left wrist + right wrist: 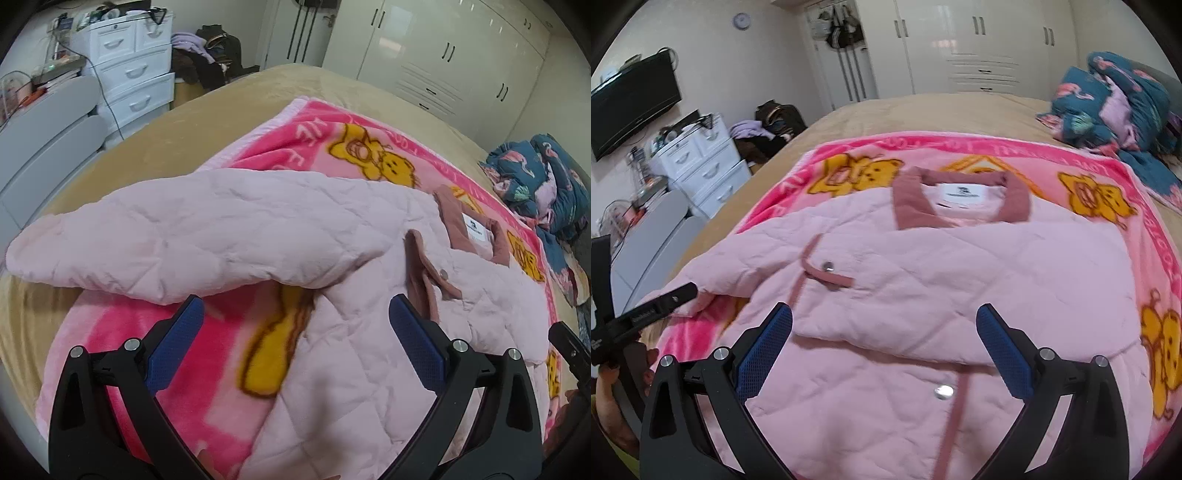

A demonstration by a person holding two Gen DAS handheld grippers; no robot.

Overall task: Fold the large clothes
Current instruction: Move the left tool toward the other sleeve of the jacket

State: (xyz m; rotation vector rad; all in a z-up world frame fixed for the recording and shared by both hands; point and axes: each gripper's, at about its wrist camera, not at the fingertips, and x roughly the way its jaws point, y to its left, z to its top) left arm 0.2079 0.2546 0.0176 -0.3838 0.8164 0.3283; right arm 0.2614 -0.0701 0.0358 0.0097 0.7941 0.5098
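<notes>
While spread flat on the pink bear-print blanket, lies quilted pale-pink jacket, dusty-rose collar up, sleeve folded across; left gripper and right gripper gaping, empty.

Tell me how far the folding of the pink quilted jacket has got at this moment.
Early stage. Done: the pink quilted jacket lies front up on the pink bear blanket, collar away from the camera. In hand: nothing; the left gripper and right gripper are both open above the fabric. Left: one sleeve sticks out sideways unfolded; the body has yet to be folded.
</notes>
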